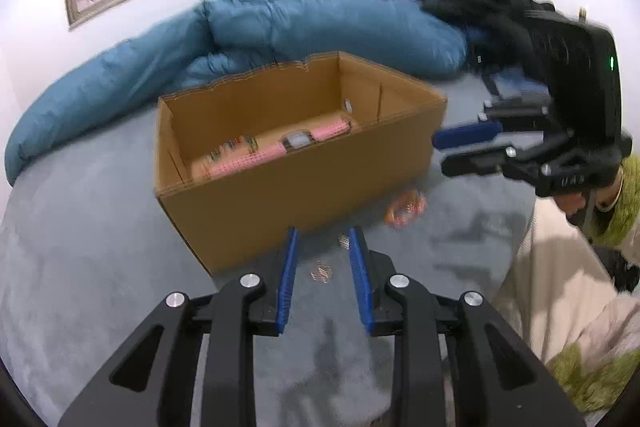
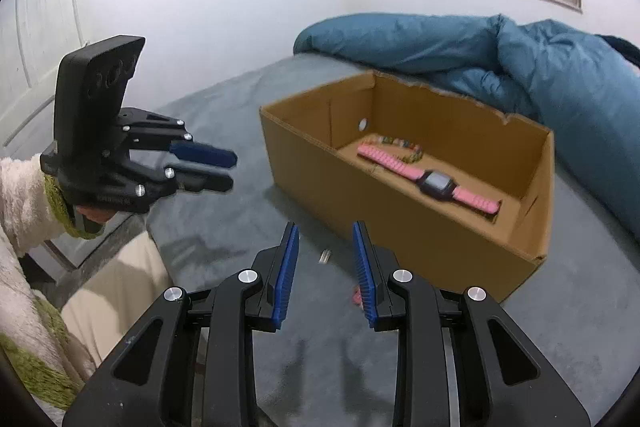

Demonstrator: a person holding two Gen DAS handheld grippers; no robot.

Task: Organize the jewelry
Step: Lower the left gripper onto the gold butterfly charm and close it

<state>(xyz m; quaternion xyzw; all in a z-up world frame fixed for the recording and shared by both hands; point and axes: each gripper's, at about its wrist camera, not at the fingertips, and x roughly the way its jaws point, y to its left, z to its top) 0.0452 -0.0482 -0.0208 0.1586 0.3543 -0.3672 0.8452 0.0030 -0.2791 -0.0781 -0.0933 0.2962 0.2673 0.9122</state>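
Both grippers, left (image 1: 322, 239) and right (image 2: 325, 233), hold narrow, empty jaws beside the unlabelled cardboard box (image 1: 288, 195).

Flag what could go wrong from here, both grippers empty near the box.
1. The earring and small clip lie on soft grey bedding; the left gripper may press them into the fabric instead of pinching them.
2. The bangles lie close against the box wall, so a finger could hit or shove the box.
3. The right gripper works the same patch, so the two could collide.
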